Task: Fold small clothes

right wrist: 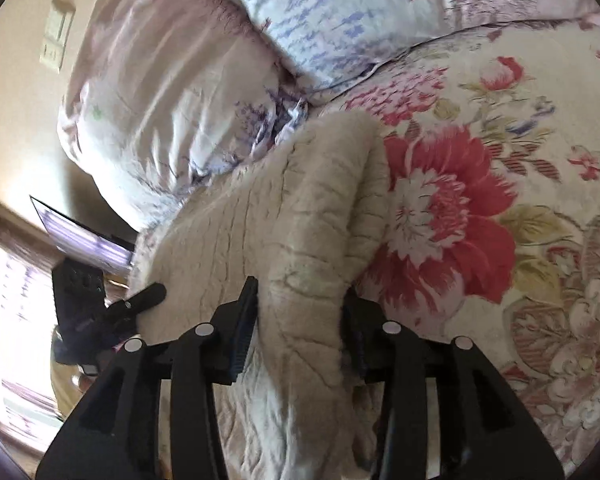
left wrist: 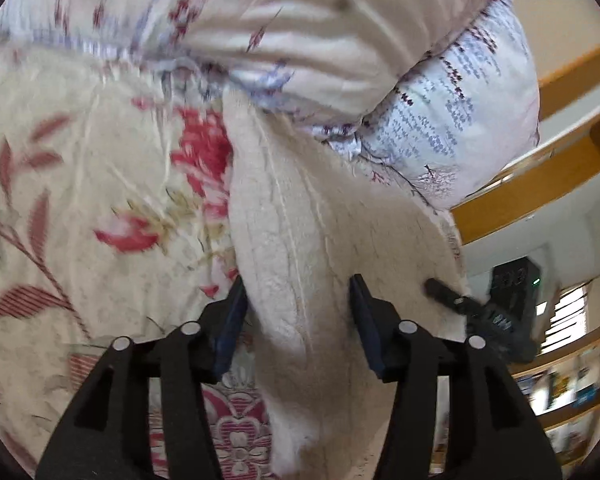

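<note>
The cream fleece garment (left wrist: 300, 216) is a thick, fuzzy piece with stitched lines running along its length, giving it a quilted, ribbed look. Its pile is soft and slightly matted, pale beige with whiter highlights where light hits it. It is bunched into long rolls and hangs lifted above the floral bedspread (left wrist: 80, 184), stretched between the 2 grippers.

In the left wrist view, the left gripper (left wrist: 298, 300) has its 2 blue-padded fingers (left wrist: 232, 320) set on either side of a thick fold of the fleece, with cloth filling the gap; the pads look pressed against it, pinching the fold. To its right, the black tip of the other tool meets the garment's edge.

In the right wrist view, the right gripper (right wrist: 300, 308) likewise straddles a rolled ridge of the cream fleece garment (right wrist: 284, 216), its fingers (right wrist: 246, 320) closed in on the fabric. The far end of the garment lies folded near the crumpled lavender-print duvet (right wrist: 188, 92), beside the large red flower on the floral bedspread (right wrist: 540, 120). At the garment's left edge the tip of the left gripper (right wrist: 144, 296) touches the fleece.

Both views are blurred.
</note>
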